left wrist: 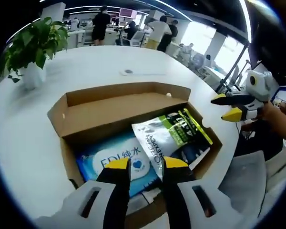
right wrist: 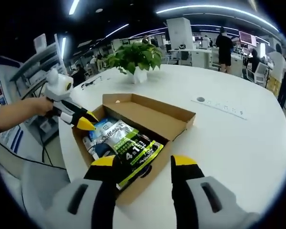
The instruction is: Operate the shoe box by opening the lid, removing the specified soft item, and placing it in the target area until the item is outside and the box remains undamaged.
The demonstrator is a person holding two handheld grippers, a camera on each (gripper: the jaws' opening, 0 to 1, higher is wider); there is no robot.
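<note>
Inside, glossy white-green pouch [left wrist: 174,136], crinkled.

The shoe box [left wrist: 115,110] is showing matt brown cardboard; the packets [left wrist: 174,135] inside it are gleaming as glossy printed plastic film. The worktop [right wrist: 238,138] is presenting a smooth white finish, faintly reflecting the ceiling lights.

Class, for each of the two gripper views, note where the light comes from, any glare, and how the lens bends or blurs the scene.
Left gripper view: bright windows at upper right wash out; the white table curves strongly; the green-and-white pouch in the shoe box shows mild sheen. Right gripper view: ceiling strip lights bow into arcs; the plant is sharp, the edges smear.
</note>
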